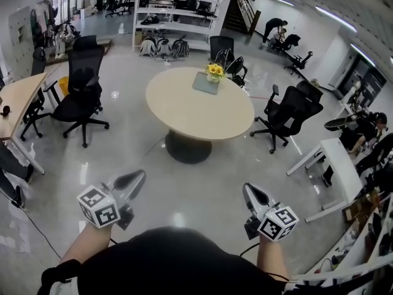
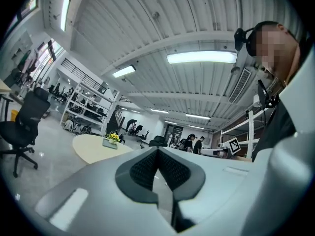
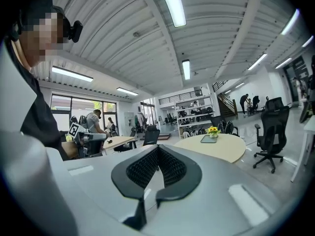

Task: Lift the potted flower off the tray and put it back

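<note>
While you stand well apart from the round desk (image 1: 184,112), both tongs are closed and hold nothing.
The potted flower (image 1: 215,70), with yellow blooms, stands at the far edge of the grey tray (image 1: 204,85), which lies on the far side of the desk top. Your left tongs (image 1: 138,176) and your right tongs (image 1: 249,190) are low in front of your body and point toward the desk, each with its jaws pressed together. One black office chair (image 1: 80,97) stands left of the desk, another (image 1: 288,114) right of it.
</note>
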### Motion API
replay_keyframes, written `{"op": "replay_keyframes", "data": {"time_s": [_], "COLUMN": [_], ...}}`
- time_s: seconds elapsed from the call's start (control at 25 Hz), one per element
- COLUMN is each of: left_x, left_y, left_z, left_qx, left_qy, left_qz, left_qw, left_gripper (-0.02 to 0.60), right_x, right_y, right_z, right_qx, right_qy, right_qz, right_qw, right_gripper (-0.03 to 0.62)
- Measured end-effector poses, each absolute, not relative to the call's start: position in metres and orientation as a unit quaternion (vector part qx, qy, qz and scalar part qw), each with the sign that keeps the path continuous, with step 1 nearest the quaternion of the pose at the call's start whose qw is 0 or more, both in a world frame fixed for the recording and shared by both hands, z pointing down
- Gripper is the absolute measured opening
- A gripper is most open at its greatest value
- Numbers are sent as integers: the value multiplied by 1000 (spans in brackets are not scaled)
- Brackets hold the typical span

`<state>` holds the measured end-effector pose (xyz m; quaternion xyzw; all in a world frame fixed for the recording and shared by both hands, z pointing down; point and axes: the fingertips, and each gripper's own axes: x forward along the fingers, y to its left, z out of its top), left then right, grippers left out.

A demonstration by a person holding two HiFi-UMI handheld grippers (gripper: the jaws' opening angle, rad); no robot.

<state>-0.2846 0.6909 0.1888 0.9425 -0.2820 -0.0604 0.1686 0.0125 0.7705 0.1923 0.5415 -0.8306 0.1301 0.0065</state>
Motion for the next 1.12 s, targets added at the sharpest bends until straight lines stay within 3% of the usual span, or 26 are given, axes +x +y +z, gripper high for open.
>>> {"op": "replay_keyframes", "data": {"time_s": [0.28,0.52,1.12], "left_x": [-332,-335,-198], "left_y": [608,563,486], "left_z": [195,211,204], "left_qx": [949,946,924], "left_qy": [-263,-260,-336], "left_qz": [-49,-44,-45], "left_qw": [166,190,179], "left_gripper": [-8,-8,-8], "right_x": [-45,-51,86], "right_y": [688,646,520], "right_z": [196,208,214], "right_qx": [550,551,468], "right_qy": [-825,-821,-873], "right_qz": [133,148,134], "right_qw": [10,26,15], "right_gripper": [14,14,14]}}
